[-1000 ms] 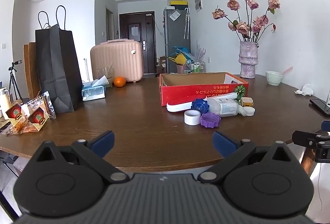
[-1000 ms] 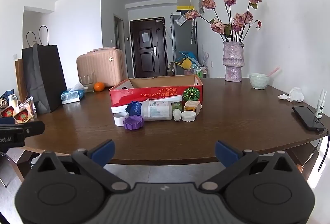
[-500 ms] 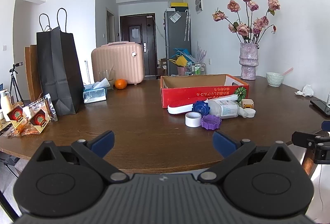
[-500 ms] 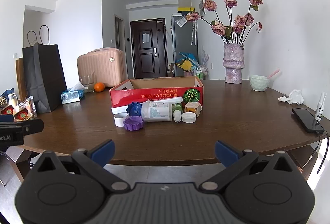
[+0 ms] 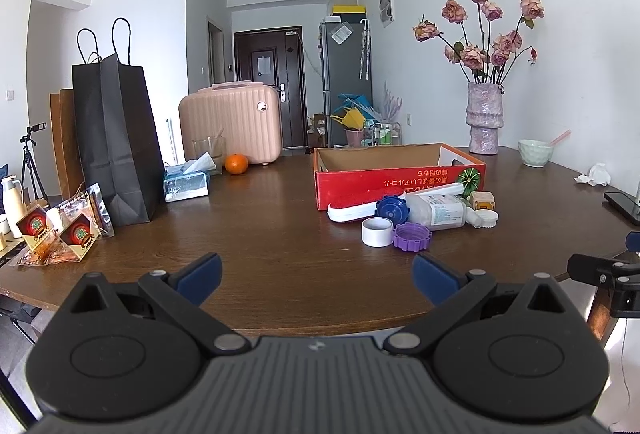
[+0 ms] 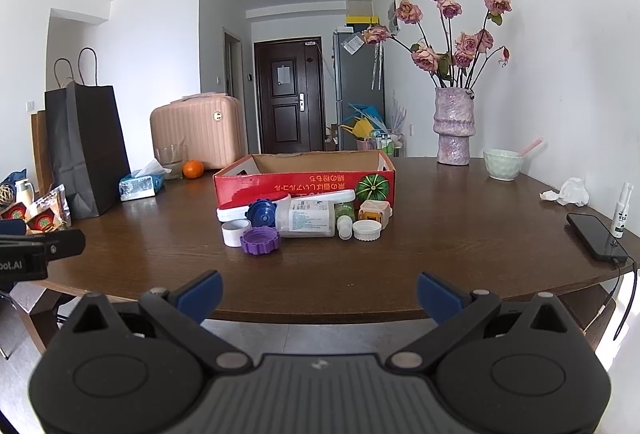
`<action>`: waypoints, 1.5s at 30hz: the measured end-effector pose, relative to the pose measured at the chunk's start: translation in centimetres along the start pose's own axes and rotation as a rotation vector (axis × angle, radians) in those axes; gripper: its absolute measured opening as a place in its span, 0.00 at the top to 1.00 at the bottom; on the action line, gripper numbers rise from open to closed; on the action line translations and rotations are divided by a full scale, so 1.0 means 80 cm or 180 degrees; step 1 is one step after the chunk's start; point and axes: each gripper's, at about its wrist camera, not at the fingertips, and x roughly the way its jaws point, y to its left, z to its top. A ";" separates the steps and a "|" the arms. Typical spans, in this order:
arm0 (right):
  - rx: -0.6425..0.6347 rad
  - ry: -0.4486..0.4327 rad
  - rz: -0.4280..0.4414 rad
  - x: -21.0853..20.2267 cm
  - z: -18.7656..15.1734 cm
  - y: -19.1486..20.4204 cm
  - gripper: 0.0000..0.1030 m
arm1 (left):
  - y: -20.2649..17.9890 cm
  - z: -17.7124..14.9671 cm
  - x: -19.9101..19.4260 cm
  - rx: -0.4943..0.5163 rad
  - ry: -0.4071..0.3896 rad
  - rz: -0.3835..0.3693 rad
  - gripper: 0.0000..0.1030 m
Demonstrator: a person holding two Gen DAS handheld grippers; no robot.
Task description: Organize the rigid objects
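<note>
A red cardboard box [image 6: 304,186] stands open on the round wooden table [image 6: 440,246]. In front of it lie a white tape roll [image 6: 233,233], a purple lid [image 6: 260,241], a blue lid [image 6: 262,213], a clear bottle on its side [image 6: 306,218], a white lid [image 6: 367,230], a small yellow box [image 6: 374,212] and a long white case [image 6: 256,208]. The same pile shows in the left wrist view, with the box [image 5: 396,178] and purple lid [image 5: 411,236]. My left gripper [image 5: 316,276] and right gripper [image 6: 318,292] are both open and empty, at the table's near edge.
A black paper bag [image 5: 114,138], tissue pack [image 5: 186,184], orange [image 5: 236,163] and pink suitcase [image 5: 230,124] are at the left and back. A vase of roses [image 6: 454,126], a bowl [image 6: 503,164], crumpled tissue [image 6: 570,192], a phone [image 6: 596,236] and a spray bottle [image 6: 622,210] are at the right.
Both grippers have risen slightly and stayed open; the table objects have not moved.
</note>
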 end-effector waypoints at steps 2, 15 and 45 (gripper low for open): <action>-0.0004 0.0003 -0.0001 -0.001 -0.001 0.002 0.00 | 0.000 0.000 0.000 -0.0007 -0.0001 -0.0001 0.00; -0.0010 0.0001 -0.0008 0.000 0.001 0.002 0.00 | 0.002 0.000 0.001 0.0005 0.0012 0.0005 0.00; -0.0030 -0.0016 -0.0013 0.000 0.002 0.002 0.00 | 0.001 -0.003 0.005 0.0005 0.0036 0.0032 0.00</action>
